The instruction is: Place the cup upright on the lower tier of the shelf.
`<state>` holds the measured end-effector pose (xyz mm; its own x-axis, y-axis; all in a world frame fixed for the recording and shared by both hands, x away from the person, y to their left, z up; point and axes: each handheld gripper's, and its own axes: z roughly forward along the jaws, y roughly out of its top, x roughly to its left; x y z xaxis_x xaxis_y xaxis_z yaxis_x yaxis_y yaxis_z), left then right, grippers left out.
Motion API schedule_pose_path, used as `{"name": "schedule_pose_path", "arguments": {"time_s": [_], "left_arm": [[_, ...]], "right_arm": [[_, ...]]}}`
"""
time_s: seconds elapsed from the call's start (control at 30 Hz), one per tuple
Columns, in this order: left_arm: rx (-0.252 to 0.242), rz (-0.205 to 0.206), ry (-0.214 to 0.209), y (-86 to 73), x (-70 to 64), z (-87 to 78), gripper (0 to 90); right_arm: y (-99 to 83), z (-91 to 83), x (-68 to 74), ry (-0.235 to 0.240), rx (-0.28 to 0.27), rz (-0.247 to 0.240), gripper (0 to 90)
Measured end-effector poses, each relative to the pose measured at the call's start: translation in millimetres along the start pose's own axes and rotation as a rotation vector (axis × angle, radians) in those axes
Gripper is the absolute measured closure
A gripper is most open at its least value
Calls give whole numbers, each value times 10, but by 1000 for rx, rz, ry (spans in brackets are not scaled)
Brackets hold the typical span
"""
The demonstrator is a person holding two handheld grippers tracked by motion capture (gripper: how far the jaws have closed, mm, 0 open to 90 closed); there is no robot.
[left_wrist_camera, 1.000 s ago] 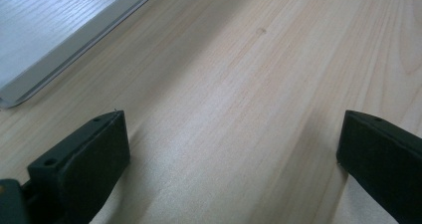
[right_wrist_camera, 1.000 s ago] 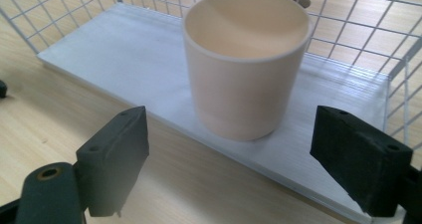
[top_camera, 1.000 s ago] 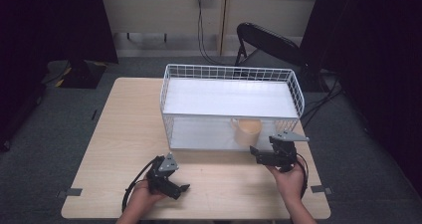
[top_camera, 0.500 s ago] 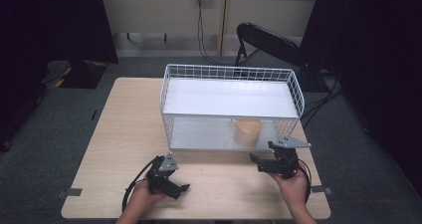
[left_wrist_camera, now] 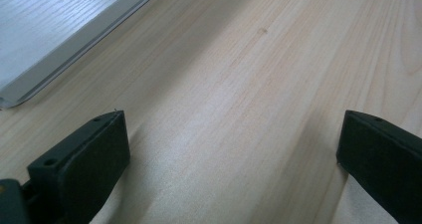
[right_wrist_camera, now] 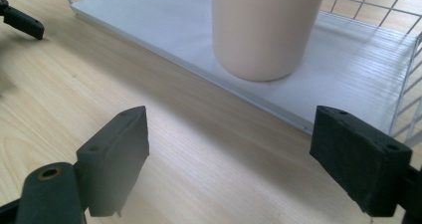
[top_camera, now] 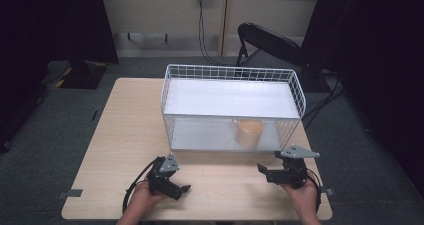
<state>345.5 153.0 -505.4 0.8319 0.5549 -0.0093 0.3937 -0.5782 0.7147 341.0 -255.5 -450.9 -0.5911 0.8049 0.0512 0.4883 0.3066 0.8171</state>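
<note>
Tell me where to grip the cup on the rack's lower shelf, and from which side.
Likely best: grip the cup across its round body from the open front of the rack. It stands upright near the shelf edge, facing the open right gripper; its handle points left in the high view.

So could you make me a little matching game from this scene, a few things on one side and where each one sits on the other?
Things:
1. peach-coloured ceramic mug
2. white wire shelf basket
3. left hand-held gripper
4. black folding chair

Places:
a. on the floor beyond the light wooden table
b. on the table's near edge, jaws open and empty
c. on the lower white shelf board, right of middle
d. on the table's far half

Pairs: 1-c, 2-d, 3-b, 4-a
</note>
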Motion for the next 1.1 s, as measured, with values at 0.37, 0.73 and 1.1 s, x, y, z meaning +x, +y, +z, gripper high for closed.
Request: {"name": "schedule_pose_path", "arguments": {"time_s": [0.37,0.73,1.1], "left_arm": [[1,-2,-1,0,-2,-2,0],[1,-2,-1,0,-2,-2,0],[1,-2,-1,0,-2,-2,0]], "right_arm": [[-110,-32,-46,1,15,-9,149],[-238,-68,-109,-4,32,-21,150],[-354,-88,-154,-9,48,-30,150]]}}
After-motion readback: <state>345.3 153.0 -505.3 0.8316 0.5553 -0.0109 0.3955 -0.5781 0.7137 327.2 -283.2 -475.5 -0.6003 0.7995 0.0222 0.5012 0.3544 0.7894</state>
